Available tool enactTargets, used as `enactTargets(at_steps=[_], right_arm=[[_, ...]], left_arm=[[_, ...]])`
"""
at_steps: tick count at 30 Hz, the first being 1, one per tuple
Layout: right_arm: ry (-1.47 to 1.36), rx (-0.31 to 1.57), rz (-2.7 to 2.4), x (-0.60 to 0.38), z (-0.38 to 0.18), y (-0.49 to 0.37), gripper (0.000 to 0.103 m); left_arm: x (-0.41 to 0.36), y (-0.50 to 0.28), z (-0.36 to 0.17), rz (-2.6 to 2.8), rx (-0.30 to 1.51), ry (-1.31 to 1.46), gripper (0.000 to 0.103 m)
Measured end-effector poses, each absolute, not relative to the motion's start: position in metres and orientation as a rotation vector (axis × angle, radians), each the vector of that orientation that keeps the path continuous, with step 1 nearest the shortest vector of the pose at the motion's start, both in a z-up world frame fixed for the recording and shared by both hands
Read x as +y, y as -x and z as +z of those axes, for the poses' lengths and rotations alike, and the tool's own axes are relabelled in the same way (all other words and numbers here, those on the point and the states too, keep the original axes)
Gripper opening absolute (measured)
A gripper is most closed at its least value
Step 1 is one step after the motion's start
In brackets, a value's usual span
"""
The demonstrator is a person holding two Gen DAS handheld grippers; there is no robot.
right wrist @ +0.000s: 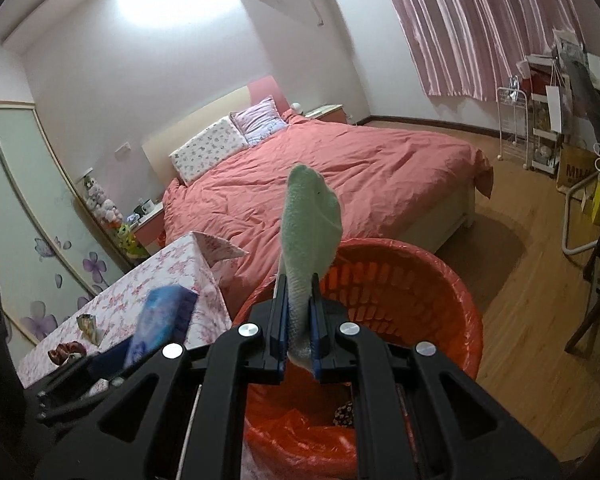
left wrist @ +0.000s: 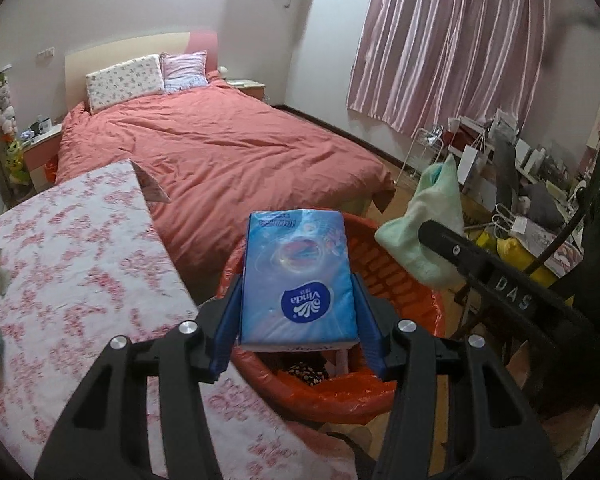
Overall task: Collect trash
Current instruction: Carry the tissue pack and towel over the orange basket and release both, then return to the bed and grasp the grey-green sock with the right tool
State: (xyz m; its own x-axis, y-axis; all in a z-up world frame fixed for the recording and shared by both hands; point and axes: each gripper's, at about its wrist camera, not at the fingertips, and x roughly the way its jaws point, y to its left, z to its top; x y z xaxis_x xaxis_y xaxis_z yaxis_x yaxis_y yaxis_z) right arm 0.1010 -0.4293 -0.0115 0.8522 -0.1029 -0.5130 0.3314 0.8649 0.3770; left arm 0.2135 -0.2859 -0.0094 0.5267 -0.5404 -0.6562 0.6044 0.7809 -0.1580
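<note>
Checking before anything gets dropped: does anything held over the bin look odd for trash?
Yes. The left gripper holds a tissue pack that looks full and sealed, and the right gripper clamps a green sock, both by the orange bin.

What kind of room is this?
Most likely a lived-in bedroom: a wide bed with a salmon-pink quilt and two pillows fills the middle, pink striped curtains hang on the far wall, and a bedside table stands next to the bed.
</note>
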Motion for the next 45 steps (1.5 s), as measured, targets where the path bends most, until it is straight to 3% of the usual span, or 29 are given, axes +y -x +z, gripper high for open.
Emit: enactTargets(at_steps=[3,5,9,16,35,45], right_arm=[[-0.488,0.528,-0.260,-0.436,-0.020,-0.108,0.022],[-0.504,0.543,-0.270,-0.439,-0.025,-0.108,0.042],[-0.508,0.563,-0.289,-0.438,-0.032,-0.103,0.045],[-0.471,0.572,-0.307,-0.430,-0.026,-0.099,0.059],[-0.314,0.677,-0.118,-0.324,-0.028,-0.124,0.060],[-0.220,0.740,-0.011,-0.258,-0.035,-0.144,0.060]], left_arm=[[-0.294,-0.220,-0.021,-0.674,0.771,-0.114,0.060],[-0.296,-0.224,-0.029,-0.663,0.787,-0.121,0.064],[-0.283,-0.229,-0.039,-0.613,0.799,-0.140,0.068],[-0.235,-0.227,-0.044,-0.498,0.786,-0.169,0.076],[-0.040,-0.234,-0.047,-0.115,0.786,-0.058,0.082],[0.066,-0.262,-0.042,0.066,0.788,0.141,0.081]])
